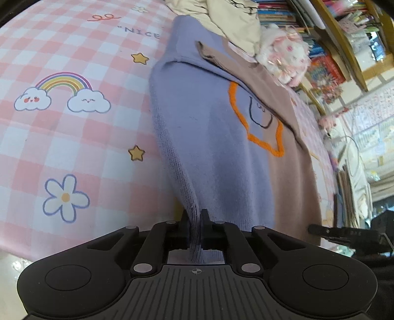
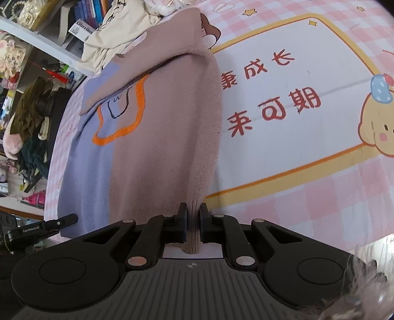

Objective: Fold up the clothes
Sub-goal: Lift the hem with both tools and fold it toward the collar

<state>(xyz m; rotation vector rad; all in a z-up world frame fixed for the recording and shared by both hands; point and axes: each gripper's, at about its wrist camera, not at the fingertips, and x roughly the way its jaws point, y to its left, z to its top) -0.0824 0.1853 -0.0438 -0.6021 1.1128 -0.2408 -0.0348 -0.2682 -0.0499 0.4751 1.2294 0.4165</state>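
A knit sweater [image 1: 211,137], half lavender and half dusty pink with an orange-outlined patch [image 1: 258,118], lies stretched on a pink checked bedsheet [image 1: 73,137]. My left gripper [image 1: 195,216] is shut on the lavender hem corner, which bunches between its pads. In the right wrist view the same sweater [image 2: 157,137] shows its pink half, and my right gripper [image 2: 193,214] is shut on the pink hem corner. Both sleeves are folded across the chest. The other gripper's tip [image 2: 66,220] shows at the left edge of the right wrist view.
A cream garment [image 1: 236,22] and a fluffy white and pink plush [image 1: 283,51] lie beyond the sweater's collar. Bookshelves [image 1: 332,37] crowd the far side. The sheet carries a white printed panel with red characters [image 2: 283,103] to the right of the sweater.
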